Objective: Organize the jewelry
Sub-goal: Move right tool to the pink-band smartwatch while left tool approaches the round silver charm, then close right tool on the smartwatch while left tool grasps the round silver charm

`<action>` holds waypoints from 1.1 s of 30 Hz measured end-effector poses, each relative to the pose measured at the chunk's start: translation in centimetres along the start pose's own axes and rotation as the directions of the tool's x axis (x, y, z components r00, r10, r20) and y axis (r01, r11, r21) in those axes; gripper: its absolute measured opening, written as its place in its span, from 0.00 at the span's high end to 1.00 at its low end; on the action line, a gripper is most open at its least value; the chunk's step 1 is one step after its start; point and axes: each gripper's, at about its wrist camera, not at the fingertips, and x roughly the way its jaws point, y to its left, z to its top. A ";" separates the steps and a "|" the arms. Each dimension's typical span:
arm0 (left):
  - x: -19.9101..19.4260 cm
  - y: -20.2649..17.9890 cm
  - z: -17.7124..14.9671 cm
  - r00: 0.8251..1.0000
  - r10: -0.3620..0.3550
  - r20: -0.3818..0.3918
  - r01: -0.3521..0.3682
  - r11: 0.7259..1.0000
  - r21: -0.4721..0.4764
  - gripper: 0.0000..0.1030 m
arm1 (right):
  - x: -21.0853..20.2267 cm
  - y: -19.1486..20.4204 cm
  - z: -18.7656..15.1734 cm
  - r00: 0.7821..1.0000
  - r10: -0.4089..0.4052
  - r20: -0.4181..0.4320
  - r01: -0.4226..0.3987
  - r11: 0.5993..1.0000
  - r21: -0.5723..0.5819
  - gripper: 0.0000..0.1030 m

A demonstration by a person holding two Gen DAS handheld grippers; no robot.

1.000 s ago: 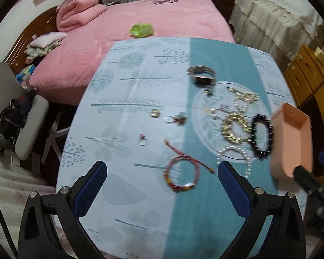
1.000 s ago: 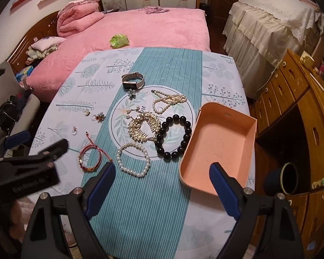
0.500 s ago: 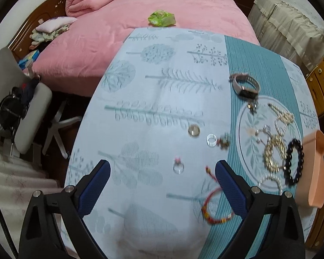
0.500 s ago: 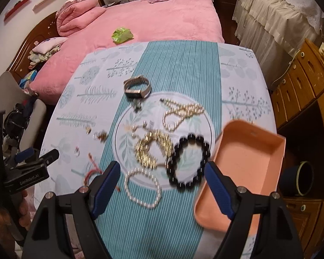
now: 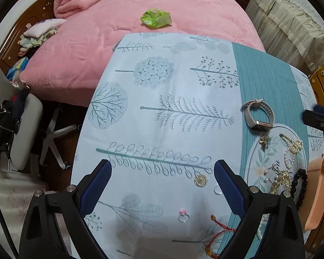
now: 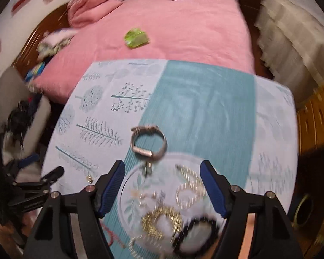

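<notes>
Jewelry lies on a blue-and-white tablecloth. In the left wrist view my left gripper (image 5: 163,174) is open and empty above the cloth, with a round gold brooch (image 5: 200,180), a pink-stone ring (image 5: 183,215) and a red cord bracelet (image 5: 218,237) near its right finger. A watch (image 5: 257,116), gold chains (image 5: 280,179), a black bead bracelet (image 5: 300,183) and the peach tray (image 5: 319,194) lie to the right. In the blurred right wrist view my right gripper (image 6: 162,185) is open and empty, just short of the watch (image 6: 149,143).
A pink bed (image 5: 162,6) with a green packet (image 5: 155,18) lies beyond the table. An office chair (image 5: 21,129) stands at the left. Wooden drawers (image 6: 315,129) stand at the right. The left gripper also shows at the left in the right wrist view (image 6: 41,183).
Both grippers have moved forward over the table. The left has drifted left, away from the jewelry. The right has advanced toward the watch, and the tray has dropped out of its view.
</notes>
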 end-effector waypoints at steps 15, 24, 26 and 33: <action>4.5 2.5 -1.7 0.994 -0.027 -0.109 0.022 0.998 -0.051 0.08 | 9.7 2.5 3.8 0.989 -0.106 -0.105 0.048 0.891 -0.451 0.30; 4.2 3.2 -2.2 0.993 -0.029 -0.114 0.024 0.999 -0.046 0.08 | 11.7 3.3 4.1 0.985 -0.075 -0.155 -0.009 0.876 -0.483 0.66; 4.1 3.2 -2.3 0.993 -0.028 -0.111 0.024 0.999 -0.033 0.08 | 11.7 3.4 4.1 0.986 -0.058 -0.155 -0.023 0.880 -0.474 0.71; 3.6 1.7 -2.9 0.993 -0.048 -0.106 0.053 0.998 0.039 0.08 | 11.3 3.1 3.3 0.987 -0.064 -0.144 0.002 0.920 -0.393 0.80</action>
